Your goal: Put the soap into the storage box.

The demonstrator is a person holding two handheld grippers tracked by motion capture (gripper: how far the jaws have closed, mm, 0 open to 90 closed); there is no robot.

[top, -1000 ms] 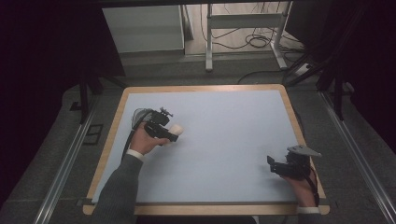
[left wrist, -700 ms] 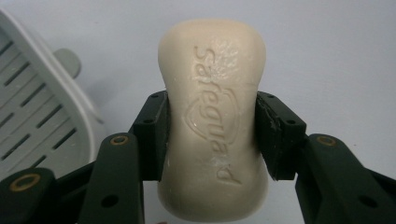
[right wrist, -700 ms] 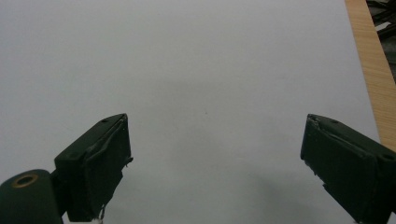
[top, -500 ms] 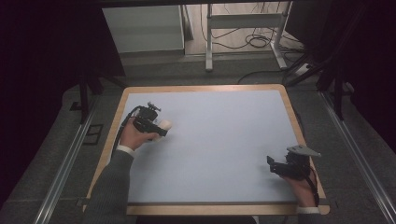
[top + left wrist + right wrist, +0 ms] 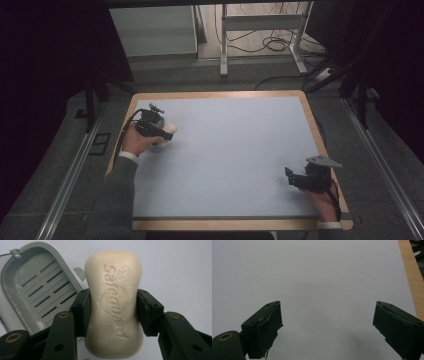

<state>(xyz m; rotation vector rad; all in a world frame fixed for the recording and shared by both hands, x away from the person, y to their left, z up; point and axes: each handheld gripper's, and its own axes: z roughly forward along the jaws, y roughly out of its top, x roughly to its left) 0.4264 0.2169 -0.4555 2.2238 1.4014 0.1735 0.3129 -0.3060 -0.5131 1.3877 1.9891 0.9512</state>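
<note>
Gripping soap bar (image 5: 113, 305) w/ my left gripper (image 5: 113, 312) beside its dish (image 5: 37, 290), prob. for dropping in; right gripper (image 5: 327, 327) idling open.

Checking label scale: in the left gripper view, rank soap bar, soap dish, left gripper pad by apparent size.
1. Soap bar, though it is nearest the camera, which inflates it.
2. Soap dish, partly cut off and hidden.
3. Left gripper pad, smallest.

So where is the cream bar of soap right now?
The cream bar of soap is clamped in the left gripper, at the table's left side, beside the grey slotted soap dish.
</note>
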